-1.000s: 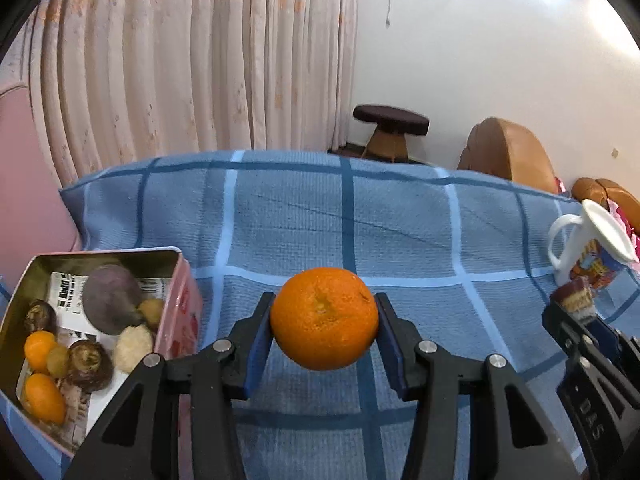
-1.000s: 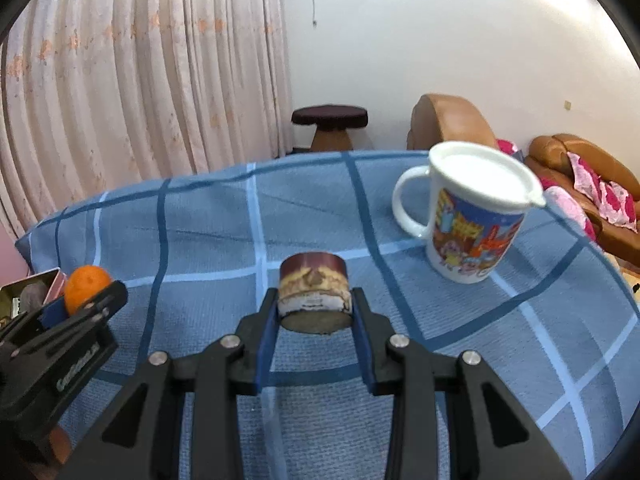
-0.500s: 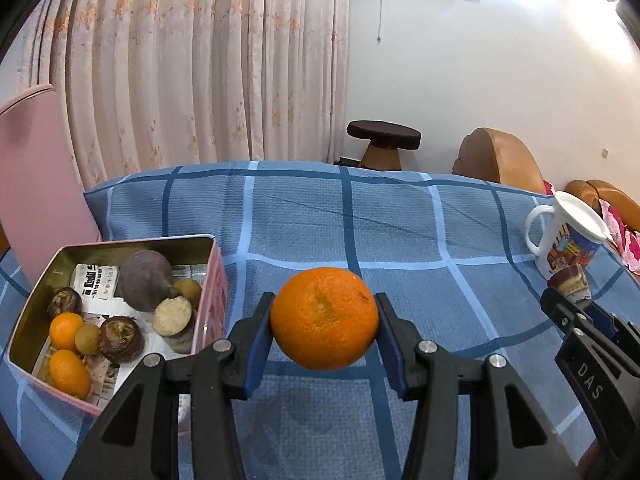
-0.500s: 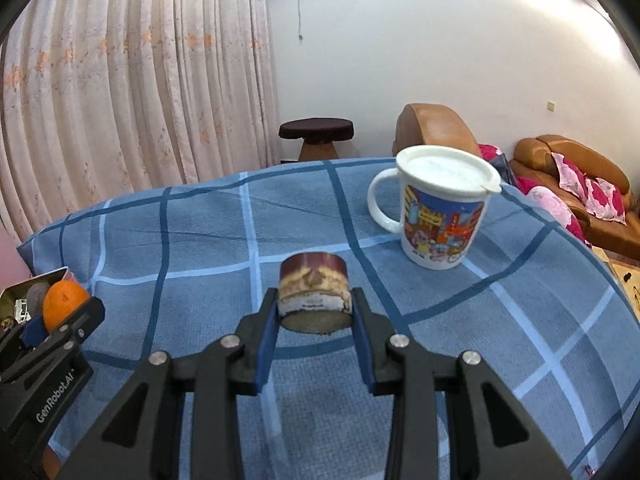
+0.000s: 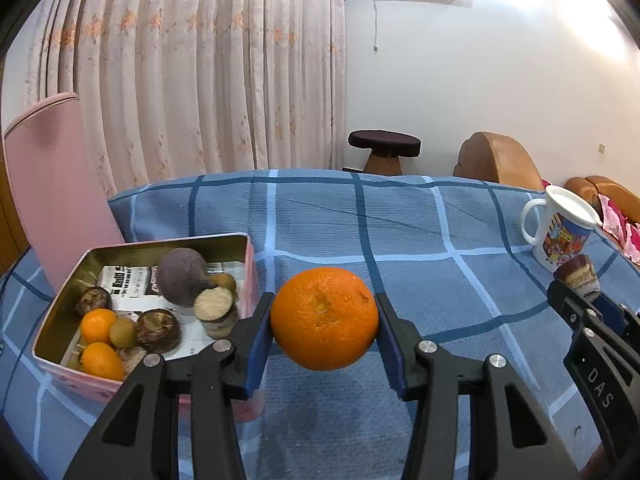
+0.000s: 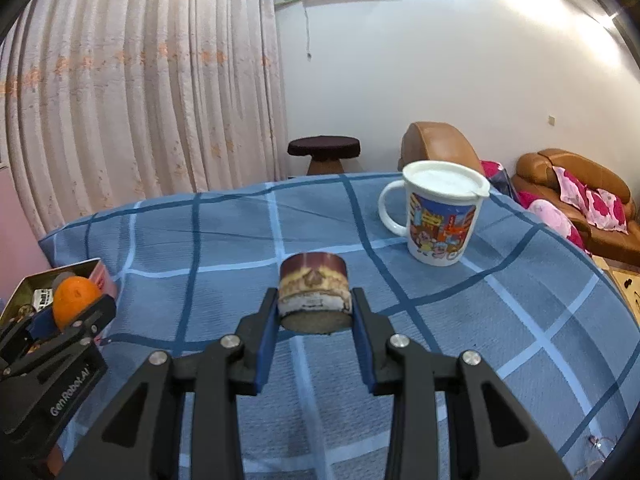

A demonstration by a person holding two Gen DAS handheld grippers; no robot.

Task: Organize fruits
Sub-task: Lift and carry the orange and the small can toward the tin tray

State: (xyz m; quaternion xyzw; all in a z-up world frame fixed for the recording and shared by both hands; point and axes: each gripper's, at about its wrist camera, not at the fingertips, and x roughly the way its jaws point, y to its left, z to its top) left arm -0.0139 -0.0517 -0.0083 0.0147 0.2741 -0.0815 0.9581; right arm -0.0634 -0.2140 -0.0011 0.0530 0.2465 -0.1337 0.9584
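My left gripper (image 5: 324, 334) is shut on a round orange (image 5: 324, 318), held in the air above the blue checked cloth, just right of the pink tin box (image 5: 80, 368). The tin holds several small oranges, brown fruits and a dark purple one (image 5: 182, 278). My right gripper (image 6: 314, 320) is shut on a short brown-and-cream cylinder (image 6: 313, 298), also lifted off the cloth. In the right wrist view the left gripper (image 6: 60, 320) with its orange (image 6: 74, 300) shows at the far left, in front of the tin (image 6: 24, 284).
A lidded white mug (image 6: 438, 216) with a cartoon print stands on the cloth at the right, seen too as the mug (image 5: 560, 228) in the left wrist view. The tin's pink lid (image 5: 52, 184) stands upright behind it. A stool (image 5: 384, 150) and brown sofas lie beyond the table.
Both grippers have drawn back from the table's far side with their loads. The tin box and the mug now sit further into view and look smaller.
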